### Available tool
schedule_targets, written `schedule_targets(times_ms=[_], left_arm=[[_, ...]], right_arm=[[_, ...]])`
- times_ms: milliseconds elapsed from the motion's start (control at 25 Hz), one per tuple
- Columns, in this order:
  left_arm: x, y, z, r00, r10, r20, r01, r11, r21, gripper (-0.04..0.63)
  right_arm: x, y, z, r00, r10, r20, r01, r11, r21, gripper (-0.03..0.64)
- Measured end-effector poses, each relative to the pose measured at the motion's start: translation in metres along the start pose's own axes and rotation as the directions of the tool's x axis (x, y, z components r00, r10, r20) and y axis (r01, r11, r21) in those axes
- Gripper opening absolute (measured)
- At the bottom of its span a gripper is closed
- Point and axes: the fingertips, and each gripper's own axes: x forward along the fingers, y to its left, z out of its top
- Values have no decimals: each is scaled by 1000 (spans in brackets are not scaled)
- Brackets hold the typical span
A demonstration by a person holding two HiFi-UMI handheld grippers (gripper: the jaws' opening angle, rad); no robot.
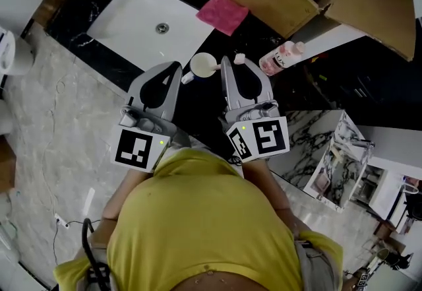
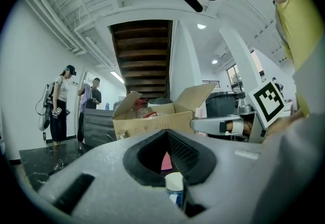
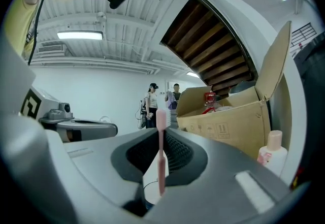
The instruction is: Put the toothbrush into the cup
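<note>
The right gripper (image 1: 232,63) pinches the pink toothbrush (image 3: 161,141) upright, just right of the white cup (image 1: 203,64) on the countertop (image 1: 206,118) by the sink (image 1: 132,19), while the left gripper (image 1: 179,73) seems to pinch the cup's handle.

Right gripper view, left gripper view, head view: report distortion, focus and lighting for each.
Right gripper view: fisheye bends the ceiling, corners black, ceiling lamp glares, toothbrush in the jaws is sharp. Left gripper view: same bending and black corners. Head view: even light; the white sink stands bright against the black counter.
</note>
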Motion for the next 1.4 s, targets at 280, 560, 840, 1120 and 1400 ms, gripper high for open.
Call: schedule_targets(times_ms=[280, 560, 840, 1120, 1400], left_arm=[[21, 21, -12, 997, -61, -52, 61, 998, -8, -6], [38, 24, -35, 987, -116, -111, 118, 993, 9, -6], [57, 27, -55, 976, -159, -146, 158, 987, -19, -6], [64, 30, -67, 973, -163, -166, 158, 986, -44, -6], [63, 36, -70, 973, -149, -174, 141, 988, -58, -6]], right_arm=[[27, 0, -16, 999, -19, -46, 18, 1000, -22, 35], [40, -8, -39, 994, -34, -106, 32, 999, -20, 35], [55, -16, -66, 984, -30, -174, 35, 999, 23, 35], [65, -15, -95, 959, 27, -280, -1, 996, 92, 37], [71, -12, -118, 929, 66, -364, -21, 992, 125, 38]])
